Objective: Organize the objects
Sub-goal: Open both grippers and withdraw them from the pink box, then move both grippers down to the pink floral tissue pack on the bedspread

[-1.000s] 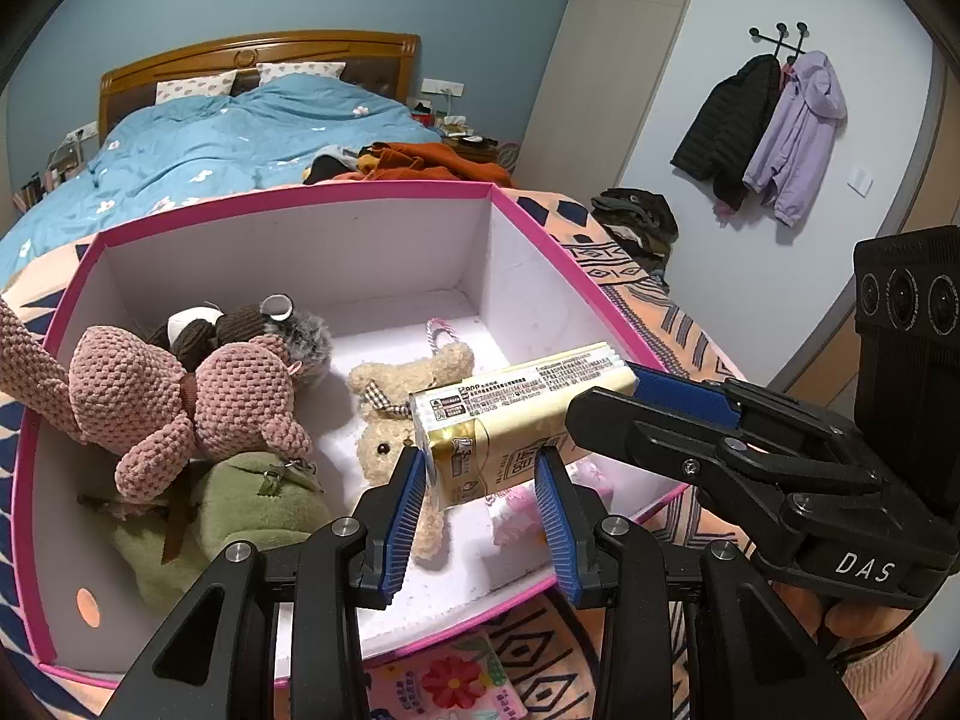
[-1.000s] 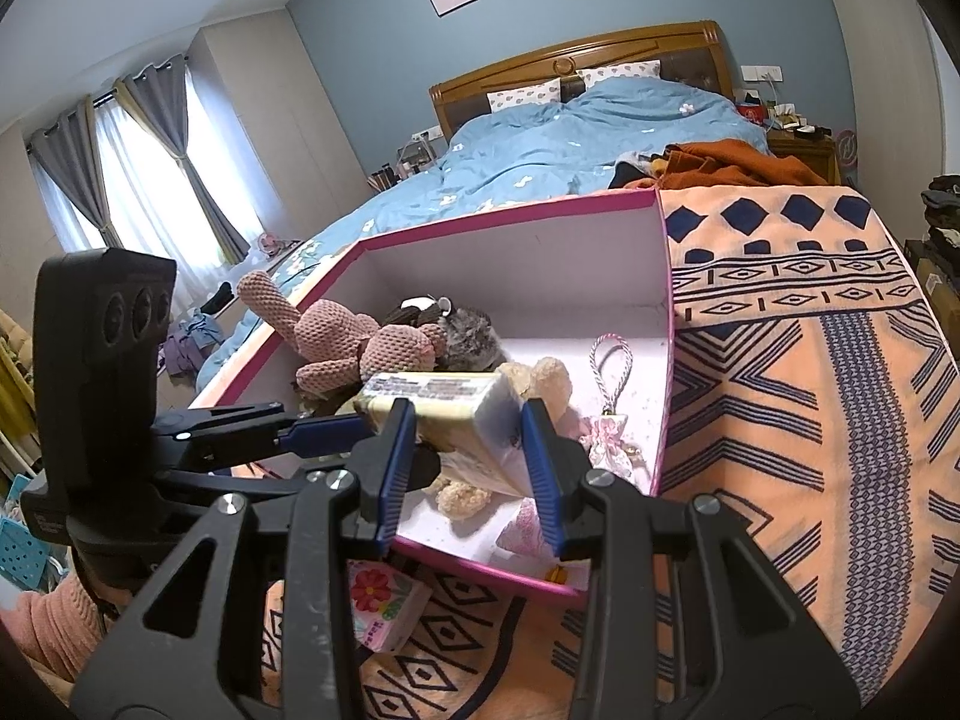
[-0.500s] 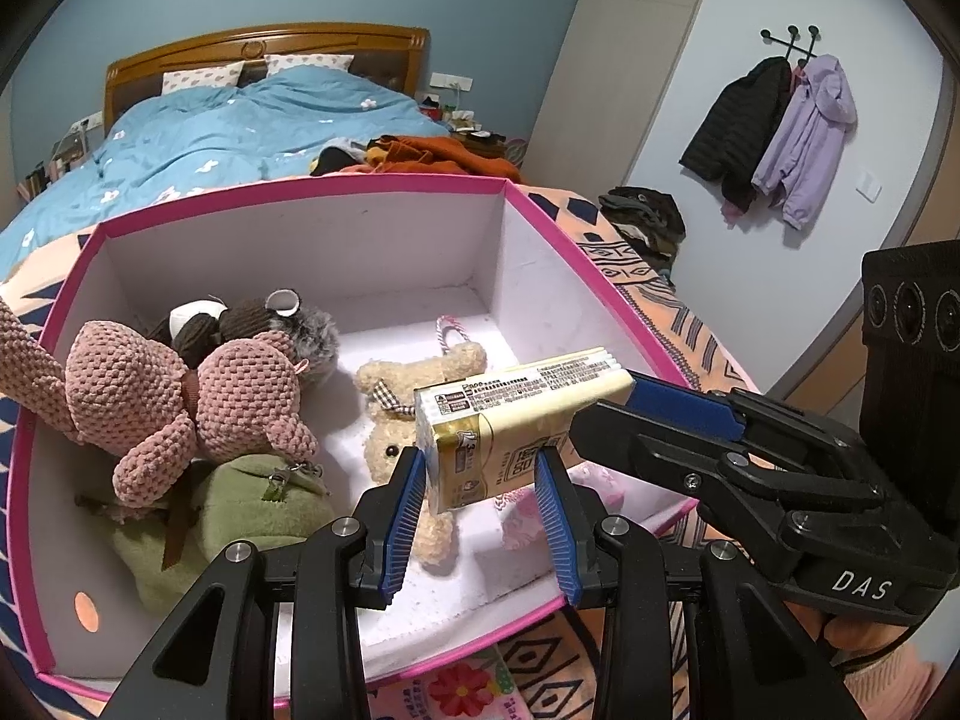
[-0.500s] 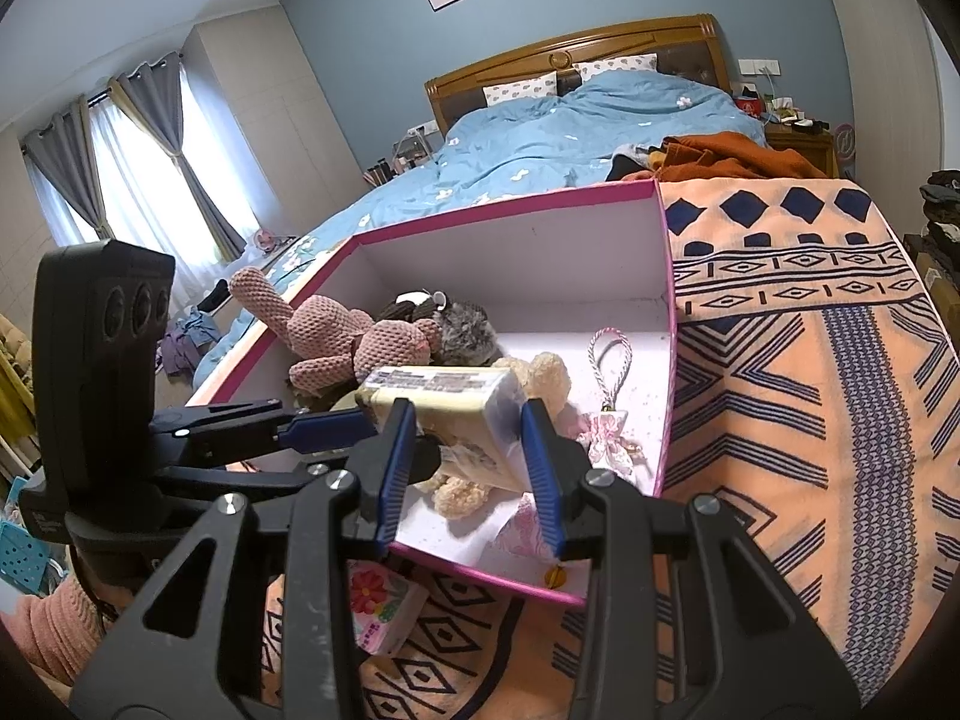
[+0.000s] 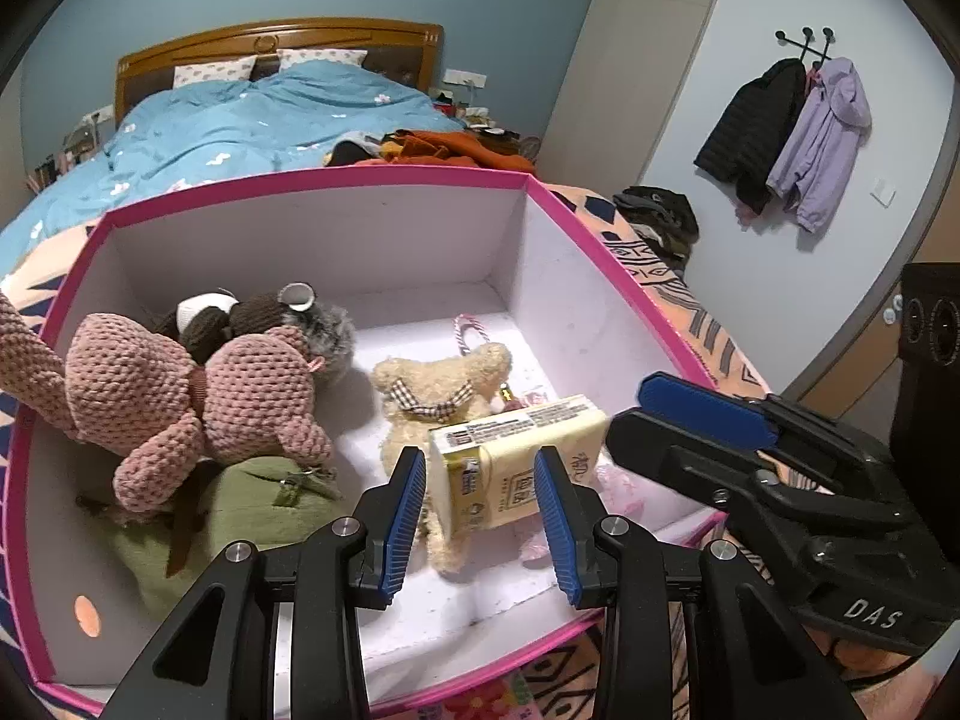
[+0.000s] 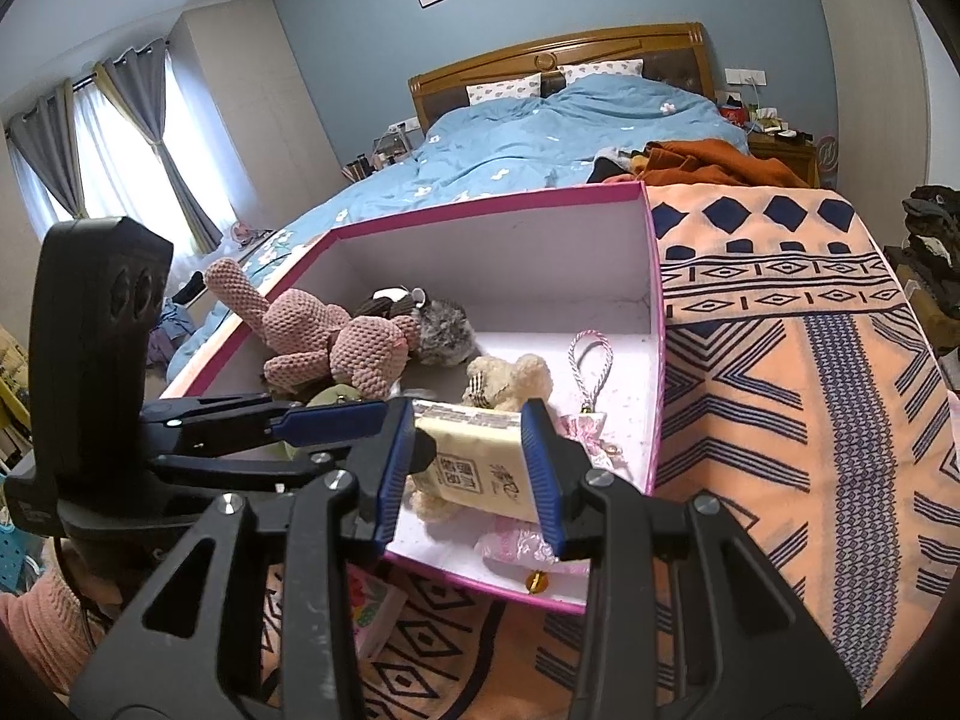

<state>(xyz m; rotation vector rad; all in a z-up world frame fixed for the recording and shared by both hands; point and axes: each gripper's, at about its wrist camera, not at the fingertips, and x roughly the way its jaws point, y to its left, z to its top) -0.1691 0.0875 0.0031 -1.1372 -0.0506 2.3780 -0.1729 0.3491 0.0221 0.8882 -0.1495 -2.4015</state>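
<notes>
A yellow tissue pack [image 5: 510,456] hangs over the pink-rimmed box [image 5: 372,180]. My right gripper [image 6: 474,468] is shut on the tissue pack [image 6: 480,462]; its blue pads press both sides. My left gripper [image 5: 480,507] stands around the pack's near end, with small gaps at the pads, so it looks open. The right gripper's arm [image 5: 750,456] shows in the left wrist view. In the box lie a pink knitted bunny [image 5: 180,396], a cream teddy bear [image 5: 438,396], a grey furry toy [image 5: 318,324] and a green pouch [image 5: 252,498].
The box [image 6: 654,324] sits on an orange patterned blanket [image 6: 810,390]. A floral card [image 6: 372,606] lies in front of the box. A pink frilly item [image 6: 516,543] and a tasselled charm [image 6: 591,360] lie in the box's right side. The bed [image 6: 540,138] is behind.
Both grippers and the tissue pack have moved forward and down into the box, over the cream teddy bear. The left pads now stand slightly off the pack.
</notes>
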